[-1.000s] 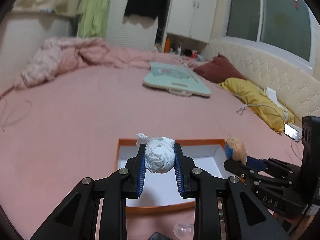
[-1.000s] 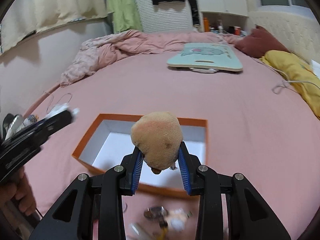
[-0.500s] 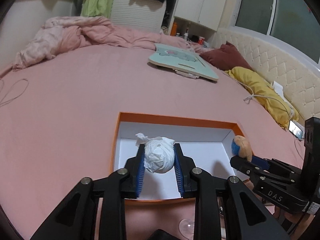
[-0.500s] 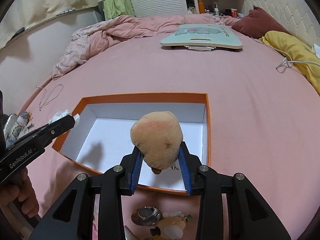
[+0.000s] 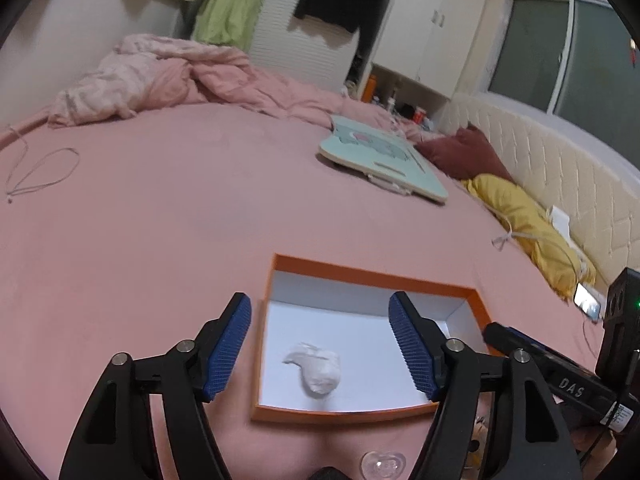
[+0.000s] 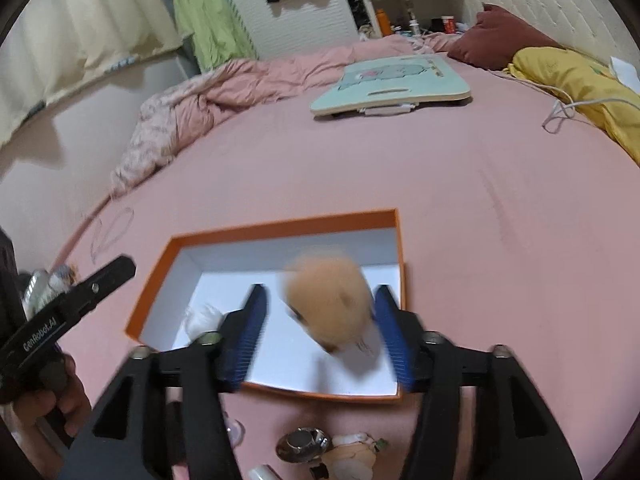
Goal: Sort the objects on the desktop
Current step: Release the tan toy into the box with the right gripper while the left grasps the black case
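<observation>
A home bedroom: a wide bed (image 5: pixel 168 216) in a pink sheet, a rumpled pink duvet (image 5: pixel 160 76), pillows (image 5: pixel 472 154) against a quilted headboard (image 5: pixel 560 168), clothes (image 5: pixel 228 4) hanging by white wardrobe doors (image 5: pixel 428 24).

A pink bed (image 5: pixel 168 216) is carrying everything. An orange box (image 5: pixel 372 274) is sitting near its front edge, with a mint lap board (image 5: pixel 384 162) lying toward the far right, a maroon pillow (image 5: pixel 468 156) and yellow pillow (image 5: pixel 520 216) lining the right edge. A rumpled pink quilt (image 5: pixel 160 76) is bunching along the far left edge, and a thin cord loop (image 5: pixel 40 172) is lying at the left.
</observation>
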A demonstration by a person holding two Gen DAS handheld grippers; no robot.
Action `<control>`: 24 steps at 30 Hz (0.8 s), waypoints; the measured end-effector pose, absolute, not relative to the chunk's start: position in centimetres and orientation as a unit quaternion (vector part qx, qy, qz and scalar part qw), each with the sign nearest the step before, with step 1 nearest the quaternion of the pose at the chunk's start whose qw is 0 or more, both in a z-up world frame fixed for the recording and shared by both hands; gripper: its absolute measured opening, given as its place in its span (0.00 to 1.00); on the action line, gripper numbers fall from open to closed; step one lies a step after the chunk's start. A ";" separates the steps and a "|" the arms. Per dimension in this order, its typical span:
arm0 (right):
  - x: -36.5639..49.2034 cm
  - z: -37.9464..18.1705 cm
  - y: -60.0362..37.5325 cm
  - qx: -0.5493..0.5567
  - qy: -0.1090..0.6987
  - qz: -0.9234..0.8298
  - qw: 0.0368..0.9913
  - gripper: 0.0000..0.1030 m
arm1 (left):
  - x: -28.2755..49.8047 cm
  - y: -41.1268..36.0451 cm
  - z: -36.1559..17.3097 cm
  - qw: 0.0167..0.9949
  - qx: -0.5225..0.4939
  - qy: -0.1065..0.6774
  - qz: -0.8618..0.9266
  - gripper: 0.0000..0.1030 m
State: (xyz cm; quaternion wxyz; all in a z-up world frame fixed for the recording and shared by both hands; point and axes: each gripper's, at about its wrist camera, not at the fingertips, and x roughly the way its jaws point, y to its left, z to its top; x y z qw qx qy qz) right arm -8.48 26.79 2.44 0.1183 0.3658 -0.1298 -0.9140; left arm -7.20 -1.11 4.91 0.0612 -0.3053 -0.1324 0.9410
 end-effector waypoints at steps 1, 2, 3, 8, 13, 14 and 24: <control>-8.4 2.6 27.0 0.359 -0.135 -0.916 0.116 0.70 | -6.8 -1.4 5.0 0.056 -0.304 -0.135 0.942 0.72; -8.3 2.9 27.1 0.354 -0.138 -0.918 0.113 0.70 | -6.3 -1.9 5.0 0.054 -0.306 -0.142 0.940 0.72; -8.2 3.1 27.2 0.348 -0.138 -0.921 0.110 0.70 | -5.7 -2.4 5.0 0.052 -0.311 -0.152 0.937 0.72; -7.0 4.4 28.8 0.317 -0.148 -0.934 0.070 0.70 | -3.2 -4.0 4.1 0.066 -0.349 -0.206 0.912 0.72; -5.8 4.8 30.8 0.320 -0.173 -0.931 0.033 0.70 | -1.2 -1.9 1.7 0.074 -0.410 -0.189 0.889 0.64; -5.5 4.9 31.2 0.321 -0.177 -0.930 0.026 0.70 | -0.9 -1.0 1.0 0.075 -0.426 -0.179 0.884 0.60; -2.1 5.3 34.2 0.313 -0.224 -0.923 -0.009 0.70 | -1.3 4.1 -2.9 0.065 -0.477 -0.081 0.873 0.66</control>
